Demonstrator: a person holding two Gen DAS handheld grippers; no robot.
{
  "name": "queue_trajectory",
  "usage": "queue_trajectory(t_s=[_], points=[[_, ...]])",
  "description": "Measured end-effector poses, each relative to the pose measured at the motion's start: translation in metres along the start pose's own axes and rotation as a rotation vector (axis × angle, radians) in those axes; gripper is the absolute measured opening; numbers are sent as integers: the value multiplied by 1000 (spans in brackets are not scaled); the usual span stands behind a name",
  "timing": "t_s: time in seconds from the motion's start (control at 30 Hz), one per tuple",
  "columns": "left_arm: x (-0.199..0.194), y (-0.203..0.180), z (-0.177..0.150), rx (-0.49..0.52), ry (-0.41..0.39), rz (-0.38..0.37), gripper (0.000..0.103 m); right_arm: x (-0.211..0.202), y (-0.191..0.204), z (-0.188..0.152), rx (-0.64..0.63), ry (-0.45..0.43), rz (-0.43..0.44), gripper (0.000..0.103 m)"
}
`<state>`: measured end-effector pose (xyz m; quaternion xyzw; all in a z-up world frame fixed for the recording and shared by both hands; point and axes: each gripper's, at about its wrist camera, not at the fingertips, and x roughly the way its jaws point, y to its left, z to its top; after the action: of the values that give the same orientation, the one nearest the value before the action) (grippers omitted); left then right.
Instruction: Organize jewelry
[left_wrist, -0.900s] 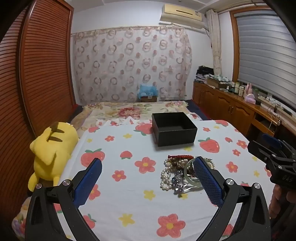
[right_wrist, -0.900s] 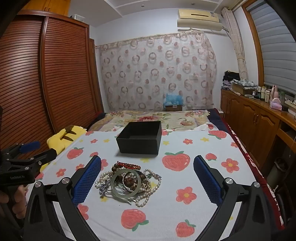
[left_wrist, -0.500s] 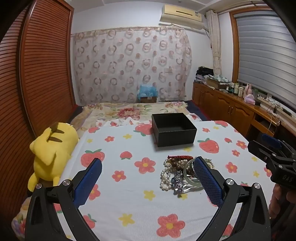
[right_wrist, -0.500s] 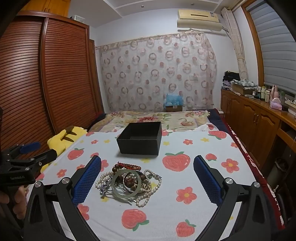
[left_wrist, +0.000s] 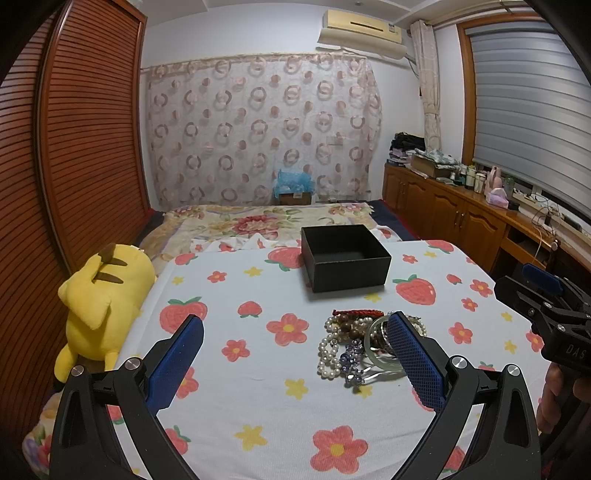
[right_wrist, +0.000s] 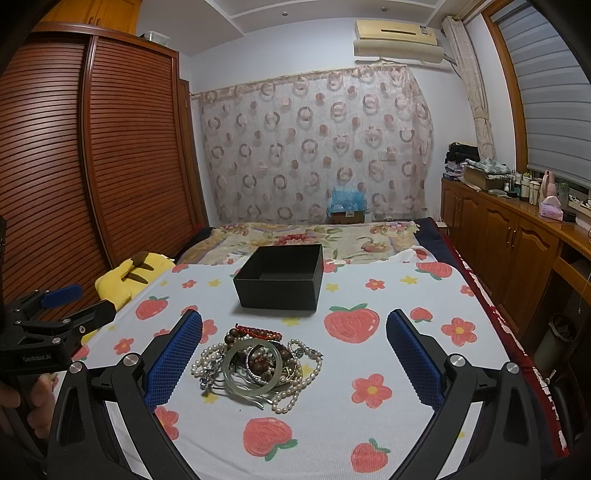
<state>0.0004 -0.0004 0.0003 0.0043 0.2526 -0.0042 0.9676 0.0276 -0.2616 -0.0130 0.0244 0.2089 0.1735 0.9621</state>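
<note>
A heap of jewelry (right_wrist: 256, 363) lies on the bed's white fruit-and-flower sheet: pearl strings, brown bead bracelets, a red cord and a pale green bangle (right_wrist: 253, 369). An open black box (right_wrist: 280, 277) stands behind it, empty as far as I see. My right gripper (right_wrist: 294, 363) hovers open over the sheet, the heap between its fingers but nearer the left pad. My left gripper (left_wrist: 294, 363) is open too; its right pad covers part of the jewelry heap (left_wrist: 356, 345). The black box (left_wrist: 345, 256) sits beyond.
A yellow plush toy (left_wrist: 101, 299) lies at the bed's left edge by the wooden wardrobe (left_wrist: 74, 147). Wooden cabinets (right_wrist: 517, 251) with bottles run along the right wall. Each view shows the other gripper in a hand at its side edge.
</note>
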Motion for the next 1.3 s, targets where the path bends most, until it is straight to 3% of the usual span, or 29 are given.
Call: queue_trajectory(t_s=[1.3], points=[[-4,-7,3,-2,-3,4,97,0,0,0,1,-4,2,101]])
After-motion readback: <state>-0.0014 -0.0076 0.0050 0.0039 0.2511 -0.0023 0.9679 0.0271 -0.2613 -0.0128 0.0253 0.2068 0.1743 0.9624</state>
